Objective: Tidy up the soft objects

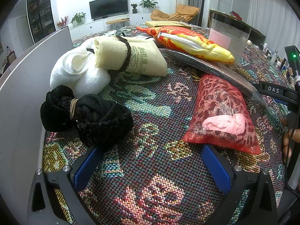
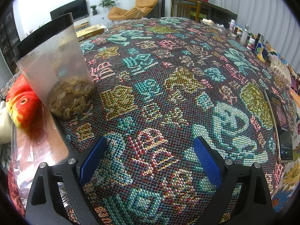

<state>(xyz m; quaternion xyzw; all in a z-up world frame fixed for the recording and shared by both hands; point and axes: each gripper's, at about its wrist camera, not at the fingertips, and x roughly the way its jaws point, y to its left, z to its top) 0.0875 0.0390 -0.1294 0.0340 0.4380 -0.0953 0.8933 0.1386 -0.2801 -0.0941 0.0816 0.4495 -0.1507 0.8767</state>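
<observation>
Both tools gape empty, the left tool (image 1: pixel 151 161) low over the patterned woven worktop (image 1: pixel 150 108) between the black velvet bundle (image 1: pixel 86 116) and red leopard-print mesh pouch (image 1: pixel 223 112); the right tool (image 2: pixel 150 157) over bare cloth; seemingly choosing; next, closing on one.

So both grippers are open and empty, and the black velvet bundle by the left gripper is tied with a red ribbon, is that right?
Not quite. The black velvet bundle is tied with a tan elastic band, not a red ribbon; the left wrist view shows it. The rest holds: the left gripper and right gripper are both open and empty.
</observation>
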